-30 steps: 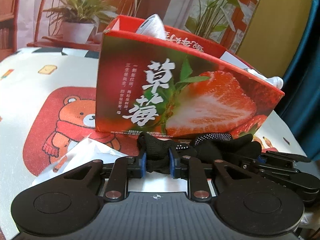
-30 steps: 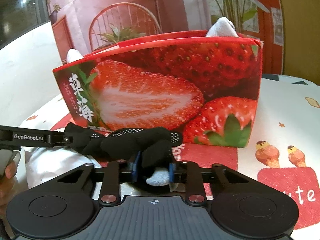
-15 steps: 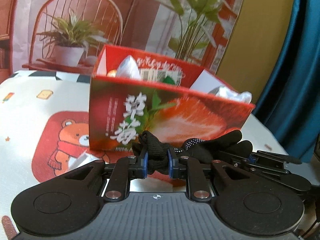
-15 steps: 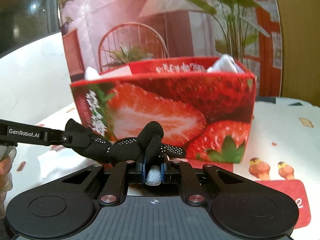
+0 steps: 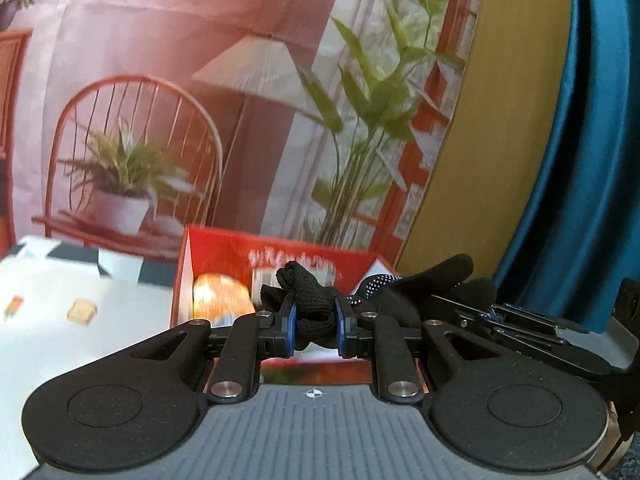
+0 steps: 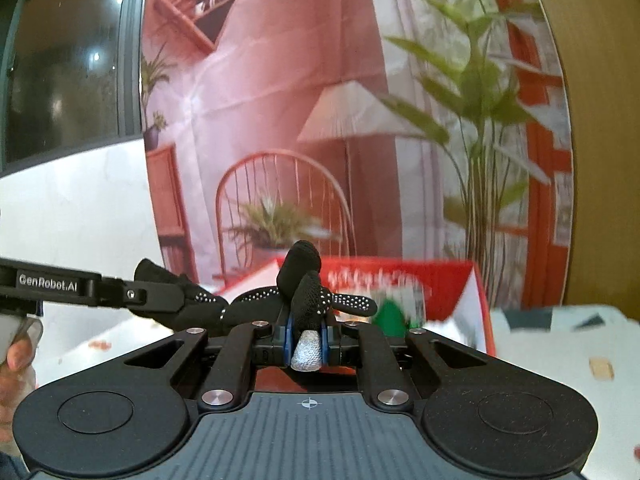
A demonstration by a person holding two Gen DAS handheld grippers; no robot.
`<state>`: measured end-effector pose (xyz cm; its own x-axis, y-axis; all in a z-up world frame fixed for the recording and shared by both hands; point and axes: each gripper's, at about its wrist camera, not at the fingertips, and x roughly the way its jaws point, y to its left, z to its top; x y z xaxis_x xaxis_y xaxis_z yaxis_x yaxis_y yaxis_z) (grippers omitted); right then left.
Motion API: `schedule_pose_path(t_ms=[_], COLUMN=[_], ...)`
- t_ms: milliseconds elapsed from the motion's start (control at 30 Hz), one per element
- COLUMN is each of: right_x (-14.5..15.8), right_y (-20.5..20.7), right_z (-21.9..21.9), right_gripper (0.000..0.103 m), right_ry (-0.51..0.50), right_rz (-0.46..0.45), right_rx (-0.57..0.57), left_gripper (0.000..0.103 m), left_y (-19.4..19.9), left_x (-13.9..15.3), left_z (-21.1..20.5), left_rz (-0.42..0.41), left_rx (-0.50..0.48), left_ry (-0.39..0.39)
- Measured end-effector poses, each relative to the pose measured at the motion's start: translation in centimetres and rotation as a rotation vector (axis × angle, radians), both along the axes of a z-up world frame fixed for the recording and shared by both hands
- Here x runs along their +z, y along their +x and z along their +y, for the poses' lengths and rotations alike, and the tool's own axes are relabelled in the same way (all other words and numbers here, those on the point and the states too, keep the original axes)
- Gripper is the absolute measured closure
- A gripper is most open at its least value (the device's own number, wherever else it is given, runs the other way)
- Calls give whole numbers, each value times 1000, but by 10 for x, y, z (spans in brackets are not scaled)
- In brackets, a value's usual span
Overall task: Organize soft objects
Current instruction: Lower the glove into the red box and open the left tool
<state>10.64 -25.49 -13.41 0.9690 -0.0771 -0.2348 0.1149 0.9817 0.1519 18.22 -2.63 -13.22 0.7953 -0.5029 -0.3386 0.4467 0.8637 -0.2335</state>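
Observation:
A black knitted glove (image 5: 316,304) with white grip dots is stretched in the air between both grippers. My left gripper (image 5: 316,326) is shut on its cuff end. My right gripper (image 6: 306,334) is shut on the other end (image 6: 306,296), where a grey fingertip pokes out between the pads. Each gripper shows in the other's view: the right gripper (image 5: 480,312) at the right, the left gripper (image 6: 132,292) at the left. The red strawberry box (image 5: 224,248) stands open just beyond and below the glove, with an orange object and packets inside. In the right wrist view the box (image 6: 460,280) is blurred.
The box sits on a white cartoon-print tablecloth (image 5: 60,320). A printed backdrop (image 5: 200,100) with a chair, lamp and plants hangs behind. A teal curtain (image 5: 592,160) is at the right. A person's hand (image 6: 16,356) holds the left gripper's handle.
Both grippers have risen together with the glove, from table level in front of the box to above its rim. The box's open top now shows below the glove.

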Motion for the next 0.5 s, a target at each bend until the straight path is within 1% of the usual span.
schedule_pose_path(t_ms=[100, 200, 300, 500], right_x=[12, 15, 11, -2], right_y=[17, 38, 56, 94], right_z=[-7, -15, -23, -35], right_gripper=[92, 92, 92, 92], right_ry=[-29, -54, -51, -77], right_rz=[-6, 13, 42, 109], right_rx=[-4, -18, -35, -68], left_gripper=[83, 83, 83, 83], left_y=[18, 38, 59, 93], left_x=[8, 11, 9, -3], left_z=[-5, -9, -15, -22], left_rz=[-5, 11, 21, 66], left_rx=[8, 14, 28, 39], left_ry=[11, 24, 69, 121])
